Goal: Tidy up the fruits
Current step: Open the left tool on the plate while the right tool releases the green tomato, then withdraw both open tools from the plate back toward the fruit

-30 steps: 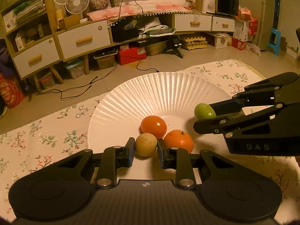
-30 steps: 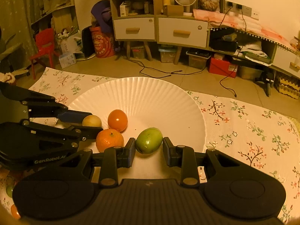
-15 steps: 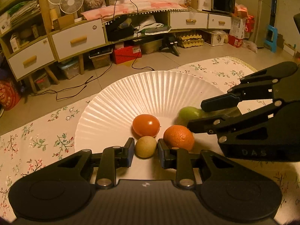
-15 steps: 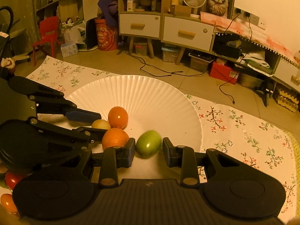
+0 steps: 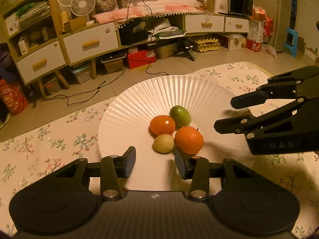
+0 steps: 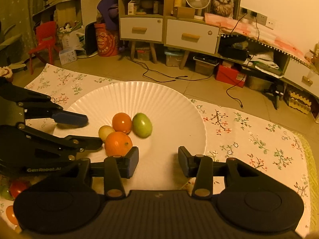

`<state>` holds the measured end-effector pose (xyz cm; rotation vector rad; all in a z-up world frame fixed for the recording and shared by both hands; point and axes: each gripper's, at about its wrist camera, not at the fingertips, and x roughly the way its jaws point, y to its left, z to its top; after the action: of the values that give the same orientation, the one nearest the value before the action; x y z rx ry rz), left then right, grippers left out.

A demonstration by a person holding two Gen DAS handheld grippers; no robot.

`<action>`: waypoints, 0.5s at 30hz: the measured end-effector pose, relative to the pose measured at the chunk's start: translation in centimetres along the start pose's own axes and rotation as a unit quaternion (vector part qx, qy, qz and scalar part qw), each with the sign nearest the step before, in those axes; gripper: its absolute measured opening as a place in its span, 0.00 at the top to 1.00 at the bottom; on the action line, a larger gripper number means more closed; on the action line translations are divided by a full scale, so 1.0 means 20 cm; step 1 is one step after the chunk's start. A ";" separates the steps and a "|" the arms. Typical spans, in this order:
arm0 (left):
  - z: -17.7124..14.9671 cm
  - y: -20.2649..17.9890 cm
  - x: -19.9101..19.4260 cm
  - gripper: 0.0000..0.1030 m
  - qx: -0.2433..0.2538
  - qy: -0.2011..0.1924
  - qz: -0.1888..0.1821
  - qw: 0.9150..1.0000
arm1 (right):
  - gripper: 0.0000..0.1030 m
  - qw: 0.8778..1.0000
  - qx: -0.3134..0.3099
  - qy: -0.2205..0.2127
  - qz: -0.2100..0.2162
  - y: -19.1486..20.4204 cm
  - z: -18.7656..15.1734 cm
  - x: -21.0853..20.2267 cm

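A white fluted paper plate [image 5: 189, 91] [image 6: 159, 95] lies on a floral cloth. On it, touching in a cluster, lie a green fruit [image 5: 180, 115] [image 6: 142, 125], a red-orange tomato [image 5: 162, 124] [image 6: 122, 122], an orange [image 5: 189, 140] [image 6: 118, 143] and a small yellow-brown fruit [image 5: 163, 143] [image 6: 105, 132]. My left gripper [image 5: 154, 164] [image 6: 90, 128] is open and empty, just short of the yellow-brown fruit. My right gripper [image 6: 158, 162] [image 5: 223, 112] is open and empty, to the right of the cluster over the plate.
More fruit lies on the cloth at the lower left of the right wrist view: a red tomato [image 6: 19, 187] and an orange one [image 6: 11, 215]. Beyond the cloth's far edge are the floor, cables and low cabinets [image 5: 89, 43].
Both grippers opened and drew back. The left let go of the yellow-brown fruit and the right let go of the green fruit, which now lies against the tomato.
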<state>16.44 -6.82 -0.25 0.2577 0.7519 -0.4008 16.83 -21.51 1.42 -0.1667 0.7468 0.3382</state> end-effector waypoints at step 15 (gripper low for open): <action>-0.16 0.03 -0.24 0.30 -0.039 0.002 0.009 0.999 | 0.29 1.000 0.030 -0.005 -0.002 0.12 -0.06 -0.18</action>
<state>11.67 -3.83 0.97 0.1925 0.7663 -0.3533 12.68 -20.59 2.98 -0.1092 0.7459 0.3112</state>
